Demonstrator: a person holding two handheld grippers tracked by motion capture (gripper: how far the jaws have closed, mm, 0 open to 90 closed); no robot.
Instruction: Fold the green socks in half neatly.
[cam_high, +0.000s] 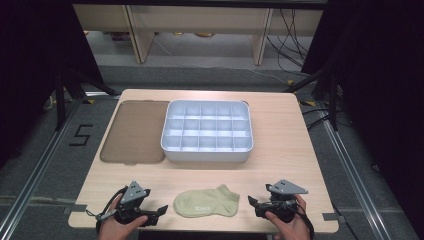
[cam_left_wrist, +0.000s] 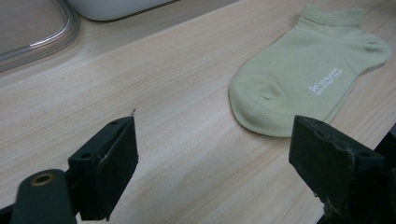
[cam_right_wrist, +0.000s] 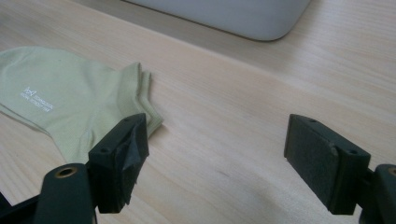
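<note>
A pale green ankle sock (cam_high: 206, 202) lies flat on the wooden table near the front edge, its toe to the left and its cuff to the right. My left gripper (cam_high: 159, 214) rests just left of the toe, jaws open and empty; in the left gripper view the sock (cam_left_wrist: 303, 70) lies ahead and to the right of the left gripper (cam_left_wrist: 215, 154). My right gripper (cam_high: 251, 204) sits just right of the cuff, open and empty. In the right gripper view the sock (cam_right_wrist: 70, 102) lies by the left jaw of the right gripper (cam_right_wrist: 215, 154), its cuff edge close to that jaw.
A white tray with several compartments (cam_high: 207, 152) stands in the middle of the table, and its wall (cam_right_wrist: 233, 18) shows in the right gripper view. A brown flat lid (cam_high: 135, 131) lies to the tray's left. Bare wood surrounds the sock.
</note>
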